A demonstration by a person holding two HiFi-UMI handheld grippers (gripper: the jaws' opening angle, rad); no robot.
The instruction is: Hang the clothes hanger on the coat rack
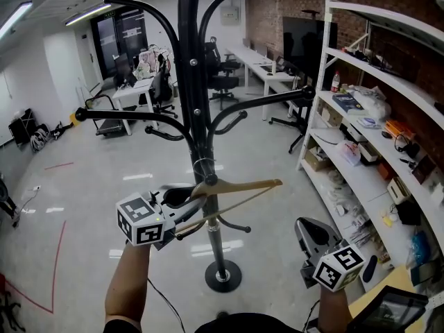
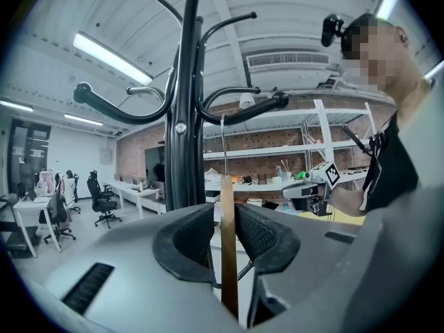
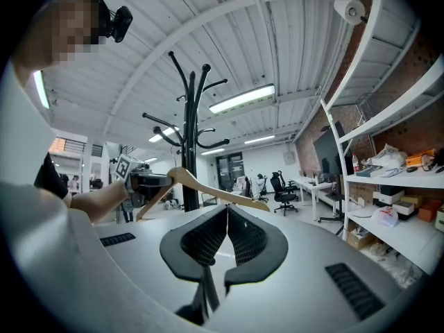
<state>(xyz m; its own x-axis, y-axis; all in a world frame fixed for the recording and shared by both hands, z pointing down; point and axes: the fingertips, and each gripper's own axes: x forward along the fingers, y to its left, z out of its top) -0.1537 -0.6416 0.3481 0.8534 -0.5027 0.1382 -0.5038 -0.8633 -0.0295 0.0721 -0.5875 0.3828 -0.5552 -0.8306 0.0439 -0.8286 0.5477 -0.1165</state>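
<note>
Left tool [image 2: 223, 217]: jaws narrowly apart around the wooden hanger [image 1: 243, 185] arm, pads seemingly not pressing it. Hanger sits against the coat rack [image 1: 189, 82] pole. Right tool [image 3: 227, 217]: closed, empty.

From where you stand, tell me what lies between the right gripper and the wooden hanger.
Nothing. The right gripper view shows open air between the right gripper and the wooden hanger; the head view shows only floor beneath.
</note>
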